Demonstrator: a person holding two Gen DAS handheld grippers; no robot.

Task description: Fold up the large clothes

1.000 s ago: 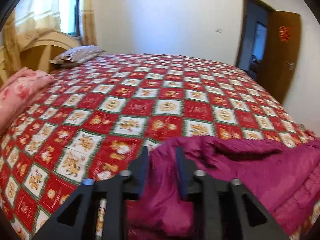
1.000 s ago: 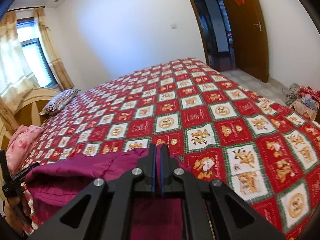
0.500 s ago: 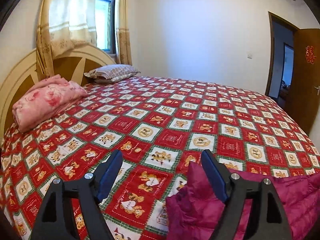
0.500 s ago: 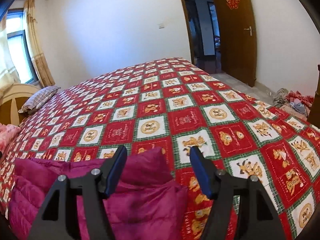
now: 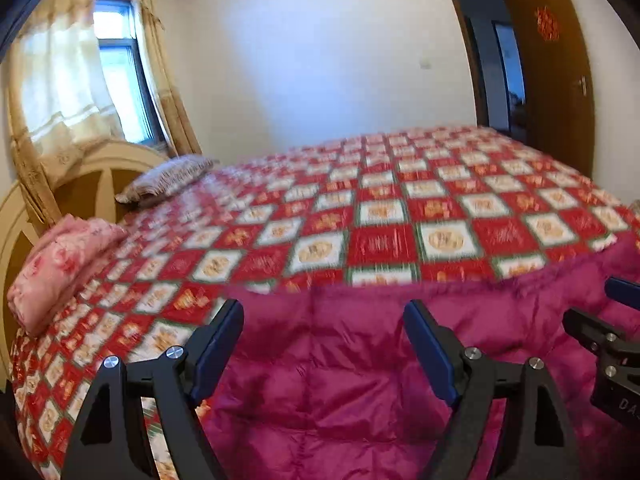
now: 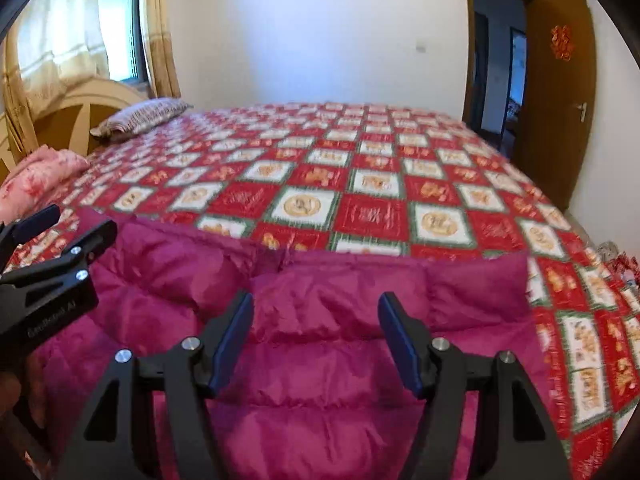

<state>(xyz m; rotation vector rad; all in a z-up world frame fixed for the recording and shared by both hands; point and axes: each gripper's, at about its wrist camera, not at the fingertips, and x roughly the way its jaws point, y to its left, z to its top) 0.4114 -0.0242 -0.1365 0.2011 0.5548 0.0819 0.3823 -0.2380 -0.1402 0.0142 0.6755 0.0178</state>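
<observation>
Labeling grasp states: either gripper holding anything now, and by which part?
Nothing held. The left gripper and right gripper are both open above the magenta quilted puffer jacket.

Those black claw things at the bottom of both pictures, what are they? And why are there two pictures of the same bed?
They are grabbing tools that a person holds, one per hand. Each carries a camera looking along its two fingers, so you get two pictures. One shows the left gripper, the other the right gripper. Both are open and hold nothing. Beneath them a puffy magenta jacket lies on the checked bedspread, waiting to be folded. A pink blanket and a pillow sit near the headboard.
</observation>
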